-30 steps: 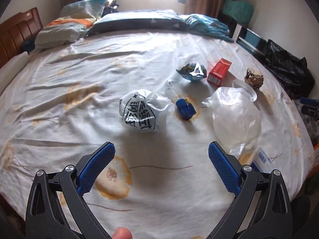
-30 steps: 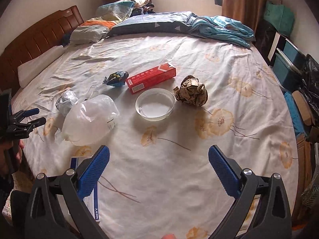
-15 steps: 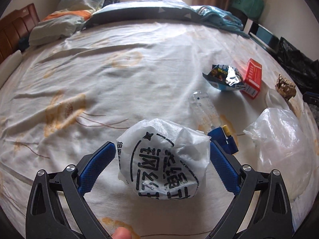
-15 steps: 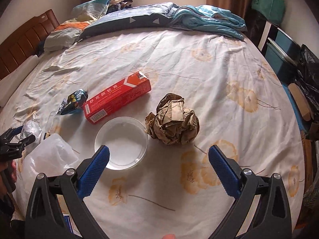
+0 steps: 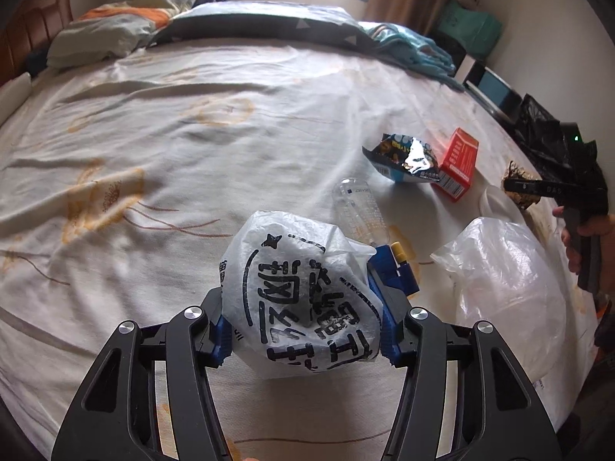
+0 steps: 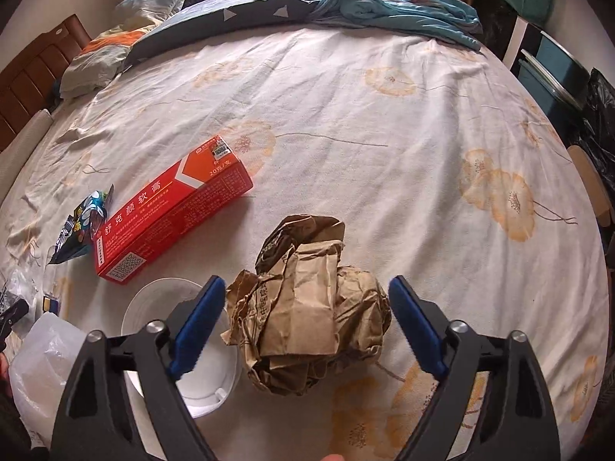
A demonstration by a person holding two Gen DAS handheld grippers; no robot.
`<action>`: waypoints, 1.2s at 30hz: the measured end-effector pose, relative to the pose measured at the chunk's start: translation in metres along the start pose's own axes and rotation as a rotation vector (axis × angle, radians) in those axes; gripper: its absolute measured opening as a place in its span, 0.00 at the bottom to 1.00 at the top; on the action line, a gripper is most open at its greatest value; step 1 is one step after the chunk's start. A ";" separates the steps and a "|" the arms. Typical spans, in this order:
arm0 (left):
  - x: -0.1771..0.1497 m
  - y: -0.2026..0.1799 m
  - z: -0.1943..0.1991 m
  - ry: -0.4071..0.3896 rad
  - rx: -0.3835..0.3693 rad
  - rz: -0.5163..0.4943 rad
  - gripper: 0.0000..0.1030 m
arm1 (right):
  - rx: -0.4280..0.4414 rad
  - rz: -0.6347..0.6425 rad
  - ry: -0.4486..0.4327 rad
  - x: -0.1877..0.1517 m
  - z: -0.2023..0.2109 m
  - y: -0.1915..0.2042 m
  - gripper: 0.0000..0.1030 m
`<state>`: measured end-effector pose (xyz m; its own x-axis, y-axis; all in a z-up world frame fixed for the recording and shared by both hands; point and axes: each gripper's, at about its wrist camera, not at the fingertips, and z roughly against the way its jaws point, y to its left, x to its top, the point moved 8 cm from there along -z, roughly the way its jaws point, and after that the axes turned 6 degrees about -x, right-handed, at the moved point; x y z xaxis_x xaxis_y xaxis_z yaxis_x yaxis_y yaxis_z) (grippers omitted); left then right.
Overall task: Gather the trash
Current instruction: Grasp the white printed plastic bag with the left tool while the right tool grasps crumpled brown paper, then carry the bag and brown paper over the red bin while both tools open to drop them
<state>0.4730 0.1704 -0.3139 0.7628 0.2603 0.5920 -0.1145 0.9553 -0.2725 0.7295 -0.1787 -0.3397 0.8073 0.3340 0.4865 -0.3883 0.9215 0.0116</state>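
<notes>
- Trash lay scattered over the bed, and we had both tools at work on it at once.
- Our left tool was closed on the printed plastic bag, both blue pads pressed into its sides; the bag sat near the middle of the sheet, just beside a clear bottle.
- We judged a bunched bag would slip, so we wanted the squeeze firm and low on the bundle before lifting, and the lift straight up so loose folds would not drag the bottle.
- The bag was a rounded lump with no clear long axis; its printed face was turned up toward the camera.
- Our right tool stood open around the crumpled paper bag, a pad on either side with gaps visible, so nothing was gripped yet.
- We reckoned the left pad sat over the rim of the white lid, so closing had to catch paper only.
- That paper wad ran slightly longer away from the tool, its looser end pointing up the bed toward the red box.
- A snack wrapper and a big clear bag waited nearby.
</notes>
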 end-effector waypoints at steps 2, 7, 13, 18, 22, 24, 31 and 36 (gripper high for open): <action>-0.002 -0.006 0.012 -0.020 -0.017 0.006 0.55 | 0.012 -0.019 -0.010 0.001 0.007 -0.004 0.59; -0.007 -0.025 0.050 -0.056 -0.029 -0.018 0.55 | 0.034 -0.035 -0.068 -0.001 0.053 -0.008 0.55; -0.020 -0.045 0.104 -0.070 -0.093 -0.003 0.55 | 0.096 -0.020 -0.176 -0.017 0.149 0.001 0.56; -0.041 -0.066 0.156 -0.084 -0.108 -0.023 0.55 | 0.146 0.034 -0.250 -0.055 0.231 0.021 0.56; -0.068 -0.081 0.195 -0.088 -0.119 -0.027 0.55 | 0.213 0.076 -0.293 -0.095 0.288 0.043 0.56; -0.083 -0.087 0.214 -0.091 -0.132 -0.026 0.55 | 0.222 0.098 -0.317 -0.117 0.313 0.053 0.56; -0.147 -0.109 0.254 -0.059 -0.144 -0.058 0.55 | 0.287 0.161 -0.322 -0.197 0.362 0.090 0.56; -0.201 -0.118 0.262 -0.018 -0.177 -0.046 0.55 | 0.321 0.209 -0.280 -0.250 0.365 0.110 0.56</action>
<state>0.1671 0.0422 -0.2021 0.7529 0.2206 0.6201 0.0356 0.9271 -0.3731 0.3224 -0.2330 -0.1417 0.5638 0.3990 0.7232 -0.6829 0.7176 0.1365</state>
